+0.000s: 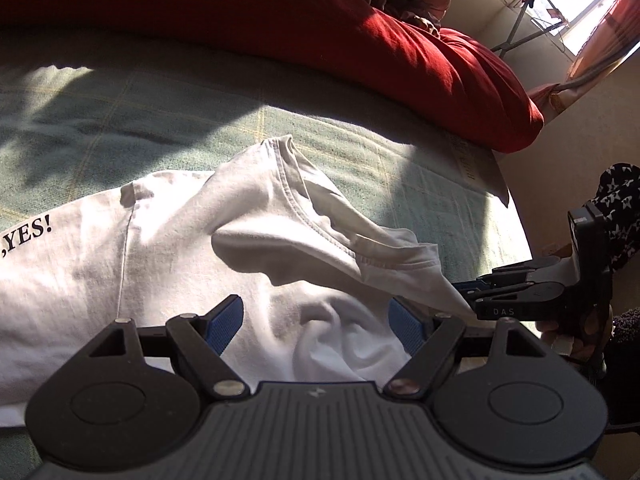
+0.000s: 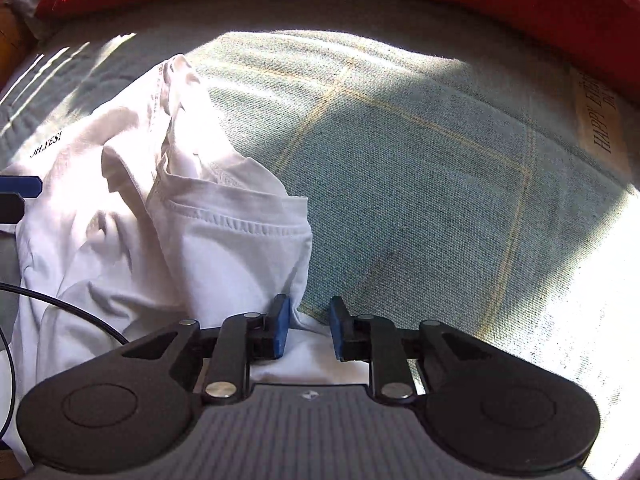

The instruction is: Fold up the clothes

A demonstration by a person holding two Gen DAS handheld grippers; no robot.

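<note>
A white t-shirt with black lettering lies crumpled on a green checked bedspread, its neckline standing up in a fold. My left gripper hovers open just over the shirt's bunched middle, with nothing pinched between its blue pads. In the left wrist view my right gripper comes in from the right, and a corner of the sleeve is drawn taut to its tips. In the right wrist view the right gripper stands narrow at the edge of the t-shirt, with white cloth between its pads.
A red duvet lies bunched along the far side of the bed. A cream label patch sits on the bedspread near the right edge. A person's hand holds the right gripper. A black cable crosses the shirt.
</note>
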